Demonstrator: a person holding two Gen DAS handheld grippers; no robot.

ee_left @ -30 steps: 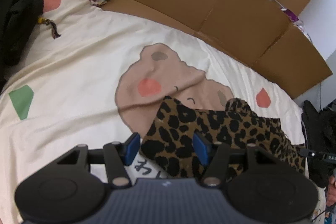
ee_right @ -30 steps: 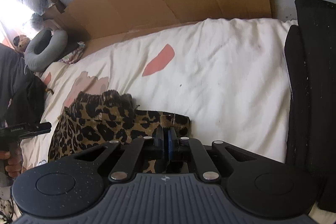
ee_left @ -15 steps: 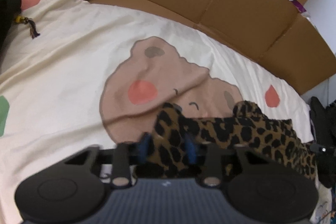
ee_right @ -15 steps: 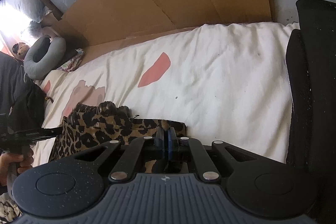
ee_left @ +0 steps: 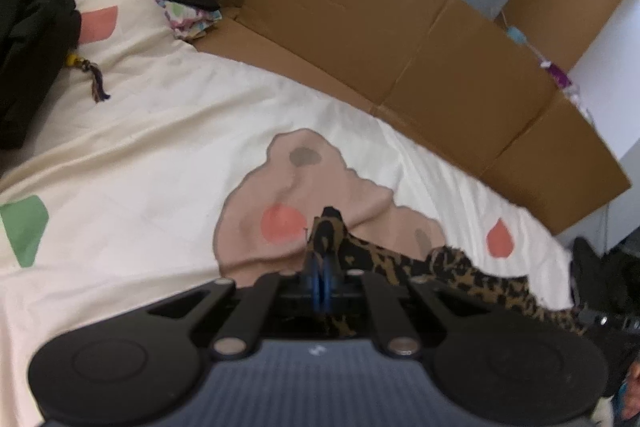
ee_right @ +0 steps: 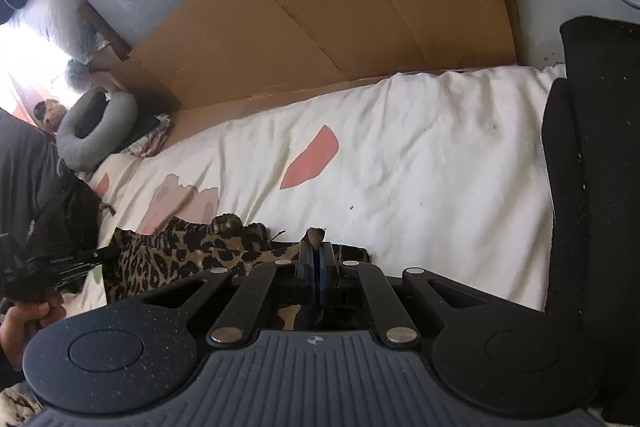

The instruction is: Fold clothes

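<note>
Leopard-print garment (ee_left: 460, 273) lies stretched across a cream bedsheet (ee_left: 160, 155) printed with a tan bear face and coral and green patches. Left gripper (ee_left: 322, 267) — blue pads pressed together on 1 end of the garment, a tuft of spotted fabric poking up past the fingertips. Right gripper (ee_right: 318, 259) likewise clamped on the opposite end, a small brown nub of cloth showing above its closed fingers. Between the 2 grips the fabric sags in loose folds on the sheet, bunched near the middle. Flattened cardboard (ee_right: 320, 27) lines the wall behind the bed. Grey ring-shaped cushion (ee_right: 96, 131) sits at the far end — dark clothing (ee_left: 28, 39) beside it. In the right wrist view a hand (ee_right: 24, 323) holds the other tool's handle at lower left.
</note>
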